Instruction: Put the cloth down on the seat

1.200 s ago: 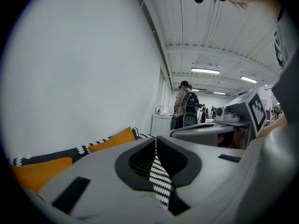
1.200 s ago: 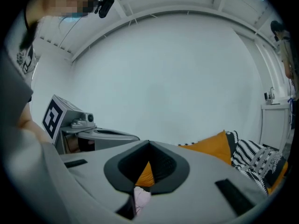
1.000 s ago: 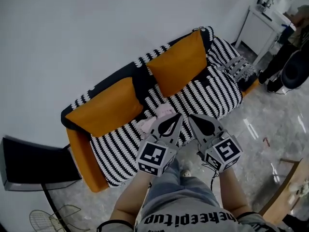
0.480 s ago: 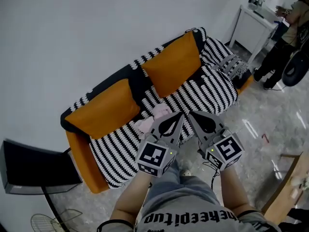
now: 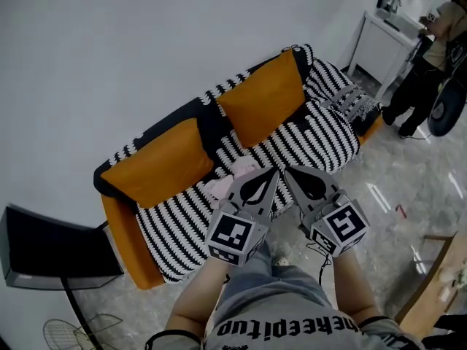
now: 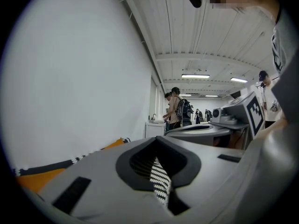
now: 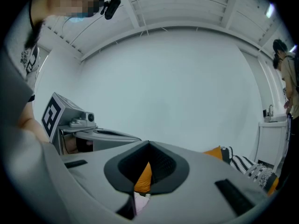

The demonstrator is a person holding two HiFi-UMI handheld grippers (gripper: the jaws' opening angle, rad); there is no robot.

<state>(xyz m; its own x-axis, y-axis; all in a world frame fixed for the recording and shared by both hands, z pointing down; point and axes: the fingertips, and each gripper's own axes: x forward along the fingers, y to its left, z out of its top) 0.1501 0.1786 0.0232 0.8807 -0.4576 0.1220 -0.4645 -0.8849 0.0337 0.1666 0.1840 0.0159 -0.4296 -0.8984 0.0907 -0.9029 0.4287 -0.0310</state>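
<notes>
A small pink cloth lies crumpled on the seat of the black-and-white striped sofa, in front of two orange cushions. My left gripper and right gripper hover side by side just in front of the sofa, above the seat's front edge and right of the cloth. Both are shut with nothing in them. In the left gripper view, the left gripper shows striped cover through the slit below its tips. In the right gripper view, the right gripper shows orange cushion and a bit of the pink cloth.
A striped throw is bunched at the sofa's right end. A white cabinet and a standing person are at the far right. A dark panel on a stand is at the left, and a wooden table edge at the lower right.
Both grippers stay shut and side by side, lifted slightly. The person at the right has stepped closer to the white cabinet. The pink cloth has not moved.
</notes>
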